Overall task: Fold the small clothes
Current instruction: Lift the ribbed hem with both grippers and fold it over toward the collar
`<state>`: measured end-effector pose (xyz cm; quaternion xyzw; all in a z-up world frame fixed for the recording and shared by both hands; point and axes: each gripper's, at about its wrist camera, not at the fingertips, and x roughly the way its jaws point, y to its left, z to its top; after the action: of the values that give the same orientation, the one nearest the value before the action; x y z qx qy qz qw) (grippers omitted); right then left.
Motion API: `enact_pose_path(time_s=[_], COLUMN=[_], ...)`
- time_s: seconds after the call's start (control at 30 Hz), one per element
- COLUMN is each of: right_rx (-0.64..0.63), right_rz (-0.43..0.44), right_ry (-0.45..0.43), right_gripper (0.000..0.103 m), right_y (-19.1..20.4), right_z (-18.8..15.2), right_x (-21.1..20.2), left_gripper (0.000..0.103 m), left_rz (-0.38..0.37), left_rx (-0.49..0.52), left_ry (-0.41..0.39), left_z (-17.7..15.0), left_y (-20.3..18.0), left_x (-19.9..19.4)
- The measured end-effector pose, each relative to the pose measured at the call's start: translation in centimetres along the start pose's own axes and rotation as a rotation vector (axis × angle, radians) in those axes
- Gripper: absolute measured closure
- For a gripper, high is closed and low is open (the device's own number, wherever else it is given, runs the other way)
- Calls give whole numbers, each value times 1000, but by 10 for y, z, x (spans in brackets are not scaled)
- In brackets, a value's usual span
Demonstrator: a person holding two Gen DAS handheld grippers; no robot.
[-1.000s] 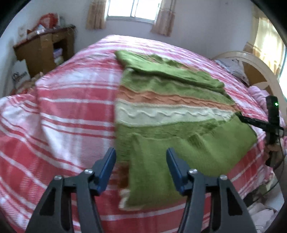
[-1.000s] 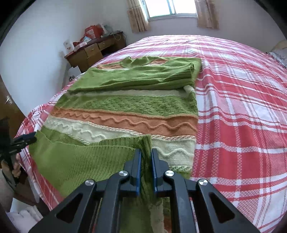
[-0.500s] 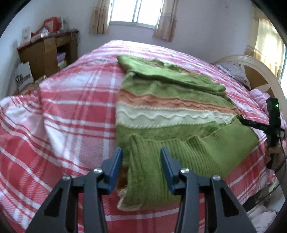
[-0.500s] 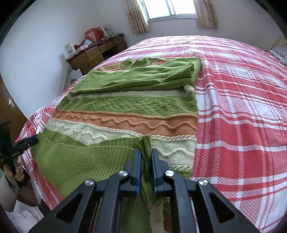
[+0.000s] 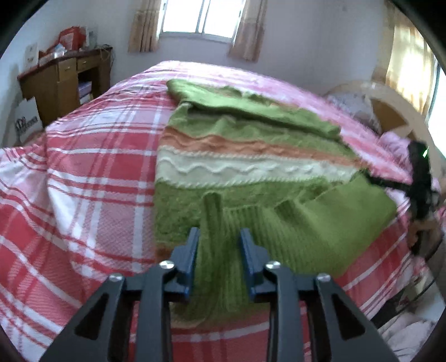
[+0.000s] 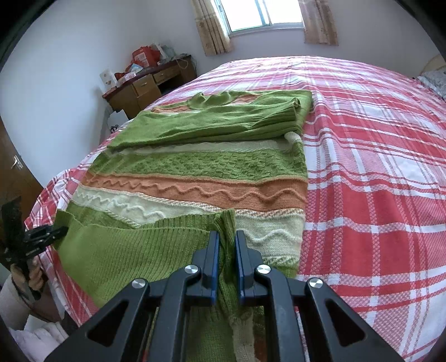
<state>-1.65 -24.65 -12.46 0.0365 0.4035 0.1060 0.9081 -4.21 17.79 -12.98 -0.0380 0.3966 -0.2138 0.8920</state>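
the sweater [image 6: 200, 172] is lying striped and part folded on the bed [image 6: 376, 167]. the right gripper [image 6: 225, 239] is pinching its green hem, while the left gripper [image 5: 219, 239] is closing around a raised fold, pads seemingly not yet pressing

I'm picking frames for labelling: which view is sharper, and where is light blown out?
Right wrist view: crisp knit on the sweater. Left wrist view: motion-smeared, especially the far hand-held gripper. The window is overexposed in both; fisheye bends the bed.
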Motion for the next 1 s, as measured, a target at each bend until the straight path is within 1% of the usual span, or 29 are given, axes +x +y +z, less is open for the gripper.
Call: enact_pose_path(time_s=[0.07,0.13,0.17,0.2,0.37,0.43,0.5,0.57,0.63,0.73,0.77,0.83,0.87,0.9,0.93,1.0], right_rx=[1,-5,-7,-10,-60,-90,-92,-92,-96,-122,-133,-146,-150,-158,-169,-194], right_rz=[0,-2,-3,-3,-30,-53,-57,-48,-52,-69,-76,-94,-104,-108,-111,-132], right_ry=[-2,-3,-4,-3,38,52,58,58,57,59,61,70,75,79,78,65], right_gripper=[93,92,92,92,88,86,84,80,78,78,78,78,80,88,90,91], right_y=[0,0,0,0,7,12,13,12,13,18,19,23,24,27,30,36], right_z=[-1,-1,-1,-1,4,6,7,7,7,6,6,7,8,9,9,11], right_x=[0,0,0,-1,0,2,3,4,5,5,5,5,5,5,4,-1], left_gripper=[64,68,81,90,90,85,77,75,75,82,89,92,97,97,97,97], left_rz=[-14,-1,6,0,-11,-10,-19,-11,14,31,35,46,53,67,73,63], left_rx=[-21,-19,-18,-20,-46,-53,-56,-43,-33,-33,-32,-21,-17,-13,-15,-40], left_ry=[-2,-2,0,8,28,33,42,44,35,27,29,34,36,38,38,24], left_z=[2,1,1,2,5,6,8,8,7,5,5,7,8,11,13,20], left_y=[0,-2,-3,-5,-3,-2,-4,-8,-12,-16,-16,-18,-19,-21,-21,-20], left_x=[0,0,1,2,4,6,8,9,9,8,8,7,7,6,6,1])
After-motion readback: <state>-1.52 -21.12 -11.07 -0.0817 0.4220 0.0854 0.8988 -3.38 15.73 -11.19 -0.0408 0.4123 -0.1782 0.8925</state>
